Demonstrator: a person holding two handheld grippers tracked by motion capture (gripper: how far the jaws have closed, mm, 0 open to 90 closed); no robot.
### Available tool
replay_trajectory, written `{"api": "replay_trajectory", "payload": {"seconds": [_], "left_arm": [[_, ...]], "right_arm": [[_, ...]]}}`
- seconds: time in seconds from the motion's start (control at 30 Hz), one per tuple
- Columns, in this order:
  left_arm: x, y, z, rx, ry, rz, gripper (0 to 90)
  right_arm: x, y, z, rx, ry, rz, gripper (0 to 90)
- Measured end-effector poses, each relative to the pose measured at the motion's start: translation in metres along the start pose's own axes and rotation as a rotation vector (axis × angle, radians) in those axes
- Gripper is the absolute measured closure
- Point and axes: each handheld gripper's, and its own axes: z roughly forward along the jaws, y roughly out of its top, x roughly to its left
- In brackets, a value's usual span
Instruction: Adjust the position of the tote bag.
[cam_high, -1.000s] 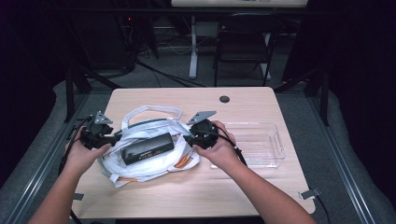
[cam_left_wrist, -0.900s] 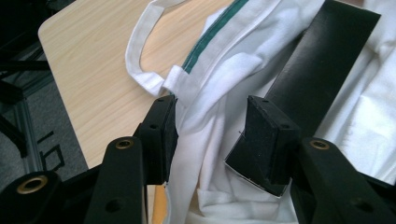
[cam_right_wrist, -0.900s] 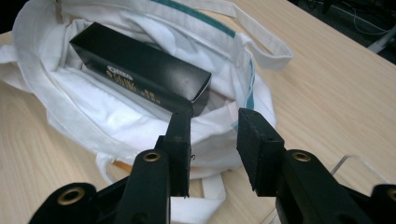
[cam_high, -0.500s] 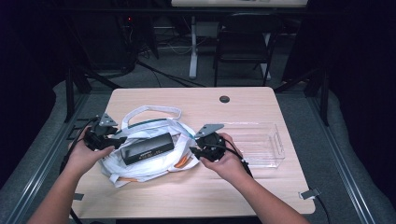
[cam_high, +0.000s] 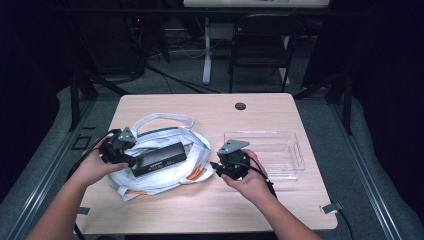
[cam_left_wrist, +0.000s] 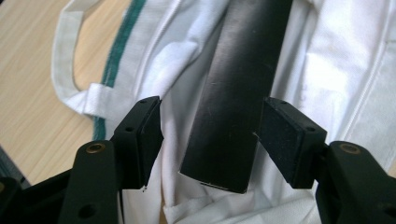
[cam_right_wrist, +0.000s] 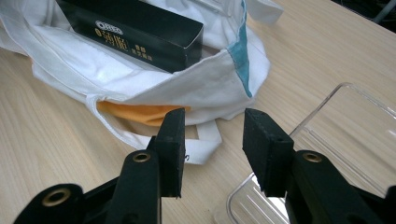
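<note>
The bag (cam_right_wrist: 154, 84) covers most of the orange thing (cam_right_wrist: 135, 113).

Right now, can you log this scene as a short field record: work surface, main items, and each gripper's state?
surface: wooden table
bag: white cloth bag, lying flat
box: black box resting on the bag's opening
tray: clear plastic tray, right of the bag
left gripper: jaws just opened, astride the box end, gap visible
right gripper: open, nothing between jaws, near the bag edge

The box (cam_high: 159, 158) lies on the bag (cam_high: 165, 175), tray (cam_high: 290, 165) to its right.
</note>
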Motion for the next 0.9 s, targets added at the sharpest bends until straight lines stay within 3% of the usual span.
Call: {"api": "replay_trajectory", "payload": {"seconds": [0.13,0.3,0.47,0.73,0.9], "left_arm": [[0.001,0.003,0.005,0.015,-0.046,0.021,38.9],[0.002,0.005,0.014,0.042,-0.067,0.011,36.4],[0.003,0.007,0.024,0.071,-0.081,0.003,35.4],[0.003,0.011,0.036,0.093,-0.108,0.036,35.0],[0.003,0.012,0.042,0.098,-0.112,0.028,33.7]], "right_arm": [[-0.002,-0.007,0.000,0.002,-0.004,0.012,59.4],[-0.004,-0.013,-0.002,-0.001,-0.005,0.033,59.4],[-0.004,-0.017,-0.004,0.001,-0.008,0.040,59.4],[-0.004,-0.021,-0.005,0.009,-0.008,0.047,59.3],[-0.005,-0.024,-0.006,0.011,-0.011,0.055,59.2]]}}
